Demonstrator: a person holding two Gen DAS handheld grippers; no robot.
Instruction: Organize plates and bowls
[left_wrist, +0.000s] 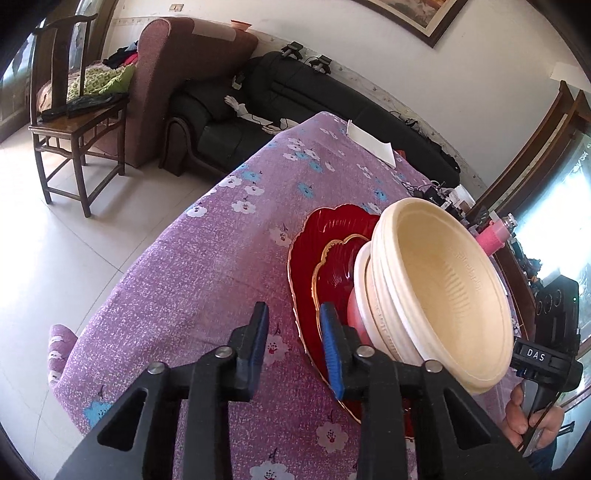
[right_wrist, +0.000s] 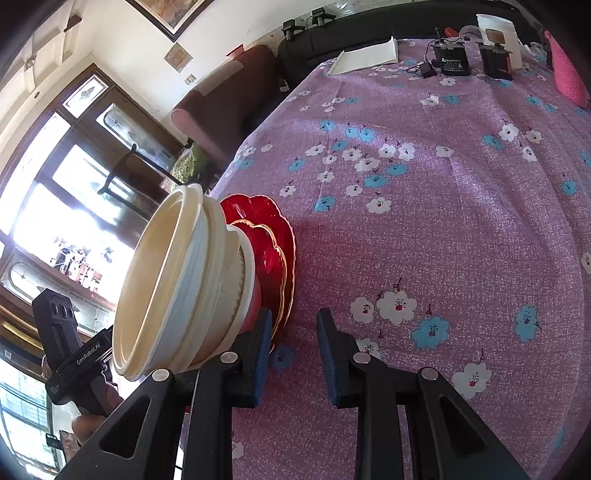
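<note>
Left wrist view: ribbed cream bowls (left_wrist: 443, 280) top scalloped red plates (left_wrist: 328, 236).

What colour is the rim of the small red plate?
Gold, on the small red plate; clearest in left wrist view.

Bowls (left_wrist: 443, 280): nested, stacked on the small plate (left_wrist: 334, 266)
Small plate: on the large plate (left_wrist: 314, 236)
Large plate: on the tablecloth (left_wrist: 207, 280), near its edge
Paper (right_wrist: 365, 55): at the far end of the tablecloth
Sofa (left_wrist: 229, 122): behind the table
</note>
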